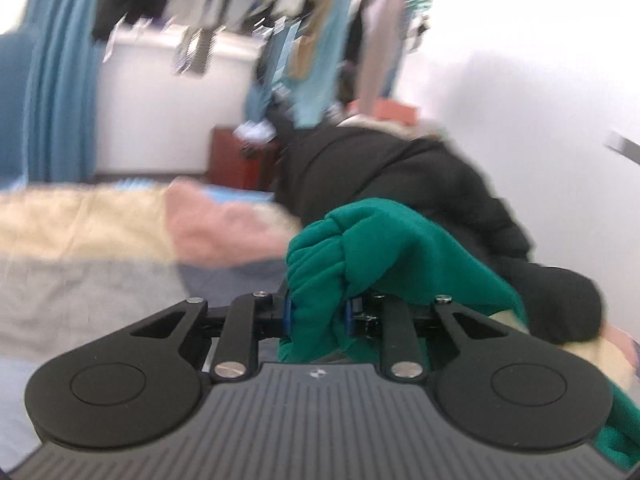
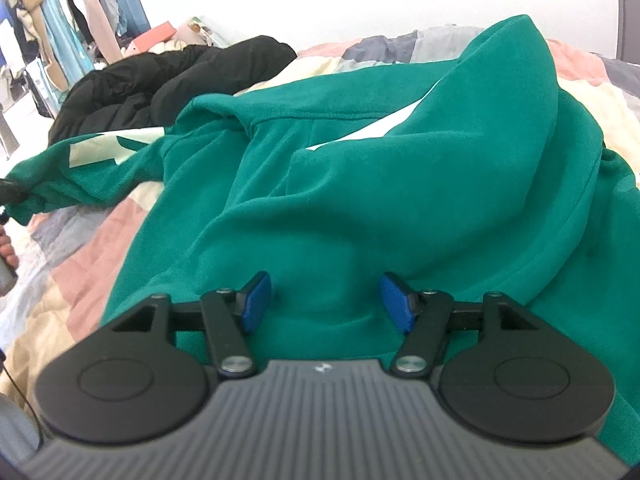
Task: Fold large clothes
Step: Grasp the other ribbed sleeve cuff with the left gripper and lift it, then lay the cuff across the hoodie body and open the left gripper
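Observation:
A large green hoodie [image 2: 360, 184] with pale print lies spread on the patchwork quilt [image 2: 76, 288]. Its sleeve stretches out to the left edge of the right wrist view. In the left wrist view my left gripper [image 1: 319, 314] is shut on the bunched green sleeve cuff [image 1: 352, 248], which bulges up between the blue pads and hangs off to the right. My right gripper [image 2: 326, 300] stands open low over the hoodie's body. Its blue pads [image 2: 256, 300] sit apart, with a smooth hump of green fabric between them that they do not pinch.
A black padded jacket [image 1: 400, 184] lies heaped on the bed behind the hoodie, also in the right wrist view as the black jacket [image 2: 160, 76]. Hanging clothes [image 1: 280, 20] fill a rack beyond the bed, with a red box [image 1: 240, 160] beneath. A person's fingers [image 2: 6, 256] show at the left edge.

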Available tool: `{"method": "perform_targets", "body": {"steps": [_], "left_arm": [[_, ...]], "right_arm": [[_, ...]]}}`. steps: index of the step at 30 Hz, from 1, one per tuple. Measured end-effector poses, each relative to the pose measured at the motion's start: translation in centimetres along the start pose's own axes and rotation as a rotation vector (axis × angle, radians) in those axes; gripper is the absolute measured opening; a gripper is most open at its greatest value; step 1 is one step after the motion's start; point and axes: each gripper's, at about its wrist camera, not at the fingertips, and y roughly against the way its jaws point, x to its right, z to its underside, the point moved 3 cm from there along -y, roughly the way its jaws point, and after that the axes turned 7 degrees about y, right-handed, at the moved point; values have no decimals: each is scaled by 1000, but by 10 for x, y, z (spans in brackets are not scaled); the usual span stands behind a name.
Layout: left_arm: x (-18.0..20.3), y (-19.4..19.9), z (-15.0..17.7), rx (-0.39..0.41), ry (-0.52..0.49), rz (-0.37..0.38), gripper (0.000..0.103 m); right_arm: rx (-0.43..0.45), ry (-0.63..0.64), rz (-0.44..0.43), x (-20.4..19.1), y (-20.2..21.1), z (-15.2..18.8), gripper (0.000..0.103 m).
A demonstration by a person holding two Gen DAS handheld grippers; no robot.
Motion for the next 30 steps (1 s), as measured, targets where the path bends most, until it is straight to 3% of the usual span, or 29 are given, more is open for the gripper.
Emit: {"method": "perform_targets", "body": {"steps": [9,14,17,21,30], "left_arm": [[122,136,-36,-22,-109,310,25],[198,215,-29,-71,-140,487,24],[238,253,-3,-168,-142,591,25],[284,289,59,-317,-178,704,25],[335,310,215,-589,-359,778,26]], "right_arm": [[88,-81,-29,16,37,1,63],[151,-133,-17,31,60,2,63],[179,-186,-1,46,69,3,63],[226,-288,38,77,81,4,63],[303,-500,125,140,99,17,65]]}}
